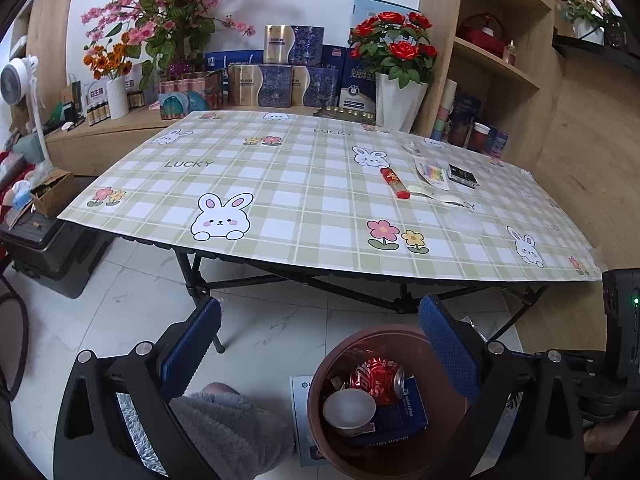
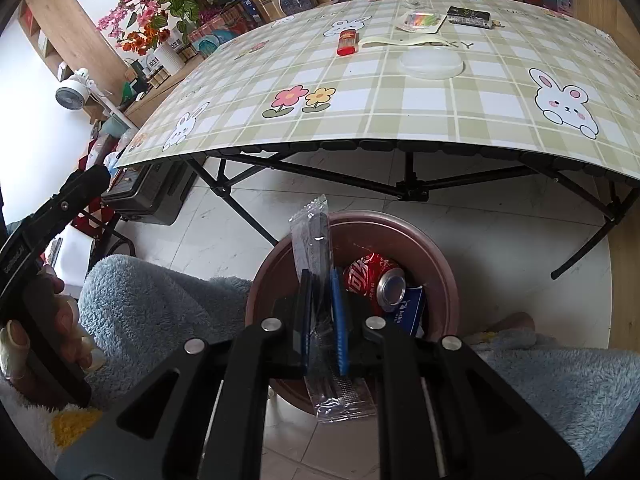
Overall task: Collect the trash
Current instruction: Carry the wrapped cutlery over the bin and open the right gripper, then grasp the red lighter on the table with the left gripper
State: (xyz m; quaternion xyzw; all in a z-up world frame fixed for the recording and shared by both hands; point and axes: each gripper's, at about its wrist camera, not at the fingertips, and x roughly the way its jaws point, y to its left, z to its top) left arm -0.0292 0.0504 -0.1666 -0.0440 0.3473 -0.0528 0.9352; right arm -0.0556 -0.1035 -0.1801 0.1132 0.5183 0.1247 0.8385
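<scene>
Clear wrapper [image 2: 316,280] pinched upright in right gripper [image 2: 322,320], directly over bin [image 2: 436,264]. Drop step in hand; next, probably: part jaws so wrapper falls beside can [image 2: 372,276] inside bin. Left gripper [image 1: 320,344] spread wide, empty, above bin. More trash beyond bin on table [image 2: 360,120]: red tube [image 2: 346,43], lid [image 2: 432,63].

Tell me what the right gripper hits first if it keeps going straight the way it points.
Probably the crushed red can inside the brown bin; the right gripper, shut on a clear wrapper, aims into its mouth, though depth is unclear.
</scene>
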